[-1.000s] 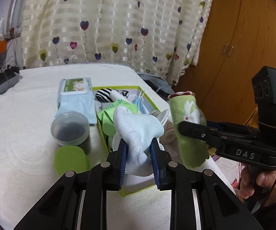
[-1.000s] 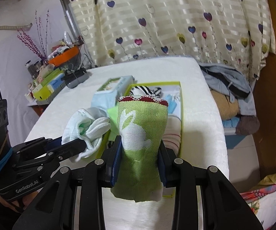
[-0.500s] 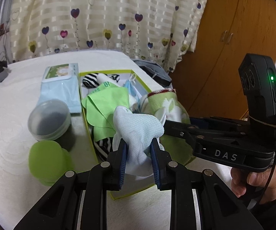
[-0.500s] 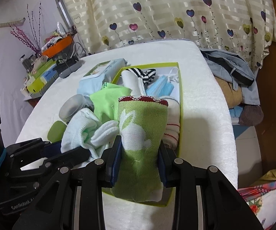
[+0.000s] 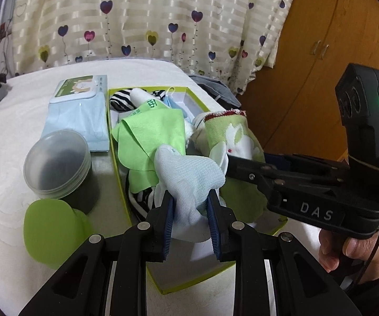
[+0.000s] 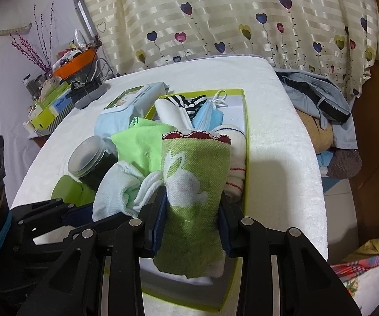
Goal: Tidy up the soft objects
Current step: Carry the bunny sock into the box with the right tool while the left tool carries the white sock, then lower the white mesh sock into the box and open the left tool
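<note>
The left gripper is clamped on a pale blue sock above the green-rimmed box. The right gripper, jaws opening, has the green rabbit sock between its pads. Risk: the rabbit sock may land on the heaped contents and slide over the rim.

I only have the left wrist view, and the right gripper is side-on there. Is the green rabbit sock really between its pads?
Observer: Yes. The green sock sits between both blue pads of the right gripper, whose jaws are opening.
Operator: What's under its tail?
Observer: The tail hangs over the near end of the box, inside the rim.
Operator: Anything beside it?
Observer: A white sock with red stripes lies just right of it.
</note>
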